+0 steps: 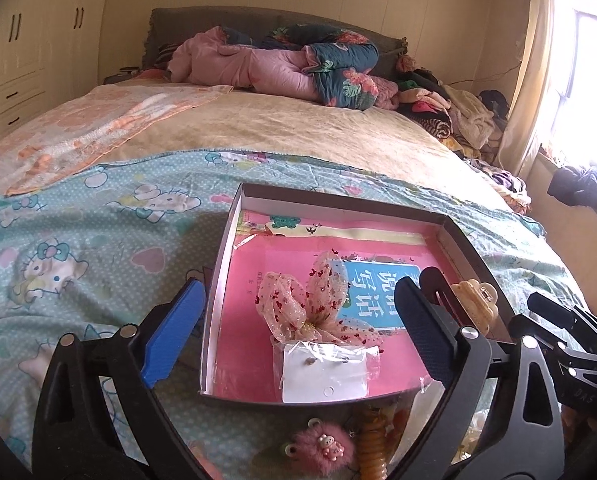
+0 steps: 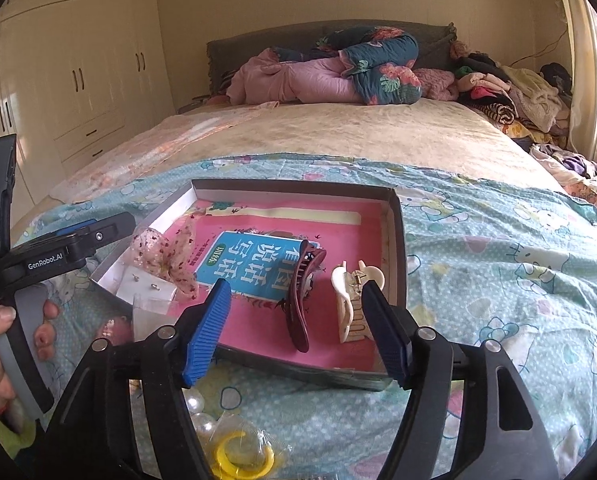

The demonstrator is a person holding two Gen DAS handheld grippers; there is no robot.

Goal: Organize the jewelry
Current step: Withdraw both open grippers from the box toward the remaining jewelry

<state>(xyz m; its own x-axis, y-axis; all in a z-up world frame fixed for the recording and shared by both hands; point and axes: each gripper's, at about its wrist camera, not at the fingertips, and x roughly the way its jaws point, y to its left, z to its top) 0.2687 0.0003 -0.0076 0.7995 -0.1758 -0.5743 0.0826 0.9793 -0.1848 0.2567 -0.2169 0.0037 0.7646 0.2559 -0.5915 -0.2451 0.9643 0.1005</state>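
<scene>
We take the shallow box [image 2: 398, 240] on the bed [image 2: 498, 264] as our landmark. Judging by what lies inside it, we seem to be partway through the sorting. Within the box, on its pink lining, we see a sheer pink bow [image 1: 314, 308] speckled with red, a white earring card [image 1: 324, 376] in a clear sleeve just in front of the bow, a dark red hair clip [image 2: 302, 300] near the middle, and a cream claw clip [image 2: 352, 304] close to the box's right wall.

Still outside, along the box's near edge, lie a fluffy pink hair tie [image 1: 324, 448] with a small bear charm, an amber spiral hair tie [image 1: 372, 452], white pearl beads [image 2: 200, 414], and a yellow ring [image 2: 244, 456] in a clear packet. These look like what remains to be moved in.

Our left claw [image 1: 298, 324] stands wide apart and holds nothing, hovering over the box's near-left part, around the bow. Our right claw [image 2: 294, 324] is likewise spread wide and unladen, above the box's near edge, with the cream clip just beside its right finger.
</scene>
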